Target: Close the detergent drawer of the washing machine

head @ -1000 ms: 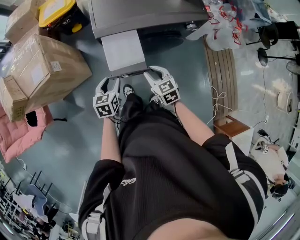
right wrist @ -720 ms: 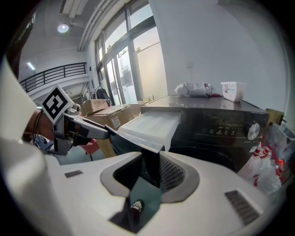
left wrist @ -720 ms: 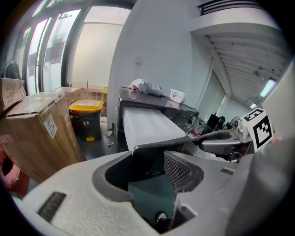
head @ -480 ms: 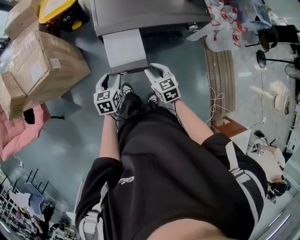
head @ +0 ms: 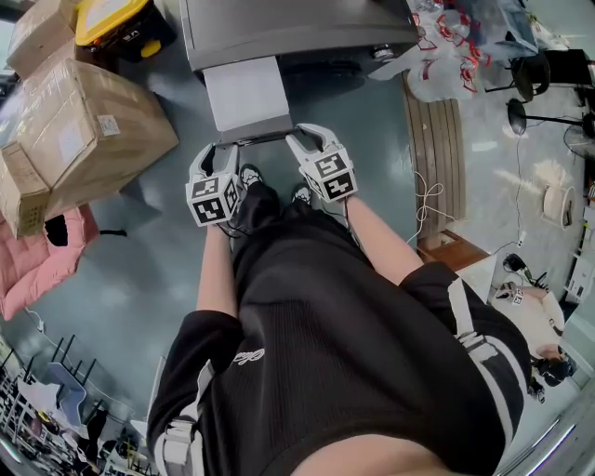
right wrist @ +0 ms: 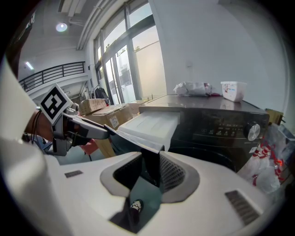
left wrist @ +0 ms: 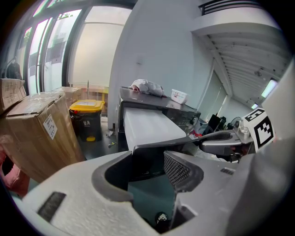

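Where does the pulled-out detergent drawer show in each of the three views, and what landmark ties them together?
Head view: detergent drawer at top centre, jutting toward the person.
Left gripper view: drawer at centre, just beyond the jaws.
Right gripper view: drawer at centre, above the jaws.
Shared landmark: the dark washing machine behind it.

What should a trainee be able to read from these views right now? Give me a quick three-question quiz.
1. True or false: the detergent drawer is pushed fully into the washing machine.
2. What stands between the jaws of both the left gripper and the right gripper? A) a plastic bag B) the drawer's front panel C) nothing
3. In the head view, what large thing sits left of the drawer?
Key: 1 false, it sticks out; 2 B; 3 a cardboard box.
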The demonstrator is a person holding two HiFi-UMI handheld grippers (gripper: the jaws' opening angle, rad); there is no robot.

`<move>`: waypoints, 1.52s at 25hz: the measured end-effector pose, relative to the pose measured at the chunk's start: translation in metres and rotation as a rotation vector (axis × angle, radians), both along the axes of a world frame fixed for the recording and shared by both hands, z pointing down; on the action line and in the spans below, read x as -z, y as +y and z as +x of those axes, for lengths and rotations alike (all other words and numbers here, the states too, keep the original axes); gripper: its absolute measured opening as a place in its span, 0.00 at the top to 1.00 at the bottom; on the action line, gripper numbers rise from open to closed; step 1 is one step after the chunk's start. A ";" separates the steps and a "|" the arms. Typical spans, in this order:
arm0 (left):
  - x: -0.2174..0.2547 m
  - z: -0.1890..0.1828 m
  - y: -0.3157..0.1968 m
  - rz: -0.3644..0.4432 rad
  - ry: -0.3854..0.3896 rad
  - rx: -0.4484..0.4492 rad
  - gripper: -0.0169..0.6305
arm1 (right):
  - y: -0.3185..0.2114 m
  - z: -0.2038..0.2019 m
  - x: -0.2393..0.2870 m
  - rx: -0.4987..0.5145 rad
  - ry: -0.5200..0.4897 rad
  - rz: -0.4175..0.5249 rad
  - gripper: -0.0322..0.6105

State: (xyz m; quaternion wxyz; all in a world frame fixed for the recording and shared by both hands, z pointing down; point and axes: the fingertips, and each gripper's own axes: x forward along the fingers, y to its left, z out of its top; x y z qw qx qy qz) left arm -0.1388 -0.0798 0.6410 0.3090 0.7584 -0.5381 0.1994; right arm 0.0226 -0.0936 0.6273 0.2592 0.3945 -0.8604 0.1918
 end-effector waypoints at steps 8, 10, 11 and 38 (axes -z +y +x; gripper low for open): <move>0.000 0.000 -0.002 -0.002 -0.002 -0.002 0.64 | -0.003 0.001 0.001 -0.007 0.006 0.003 0.77; 0.001 0.001 -0.003 -0.002 -0.002 -0.004 0.64 | -0.001 0.001 -0.001 -0.004 0.005 -0.009 0.76; 0.001 0.001 -0.003 -0.002 -0.002 -0.006 0.64 | -0.001 0.001 -0.002 -0.004 0.006 -0.011 0.77; -0.003 -0.009 -0.027 -0.041 -0.028 -0.079 0.64 | -0.021 -0.007 -0.012 -0.122 0.057 -0.012 0.77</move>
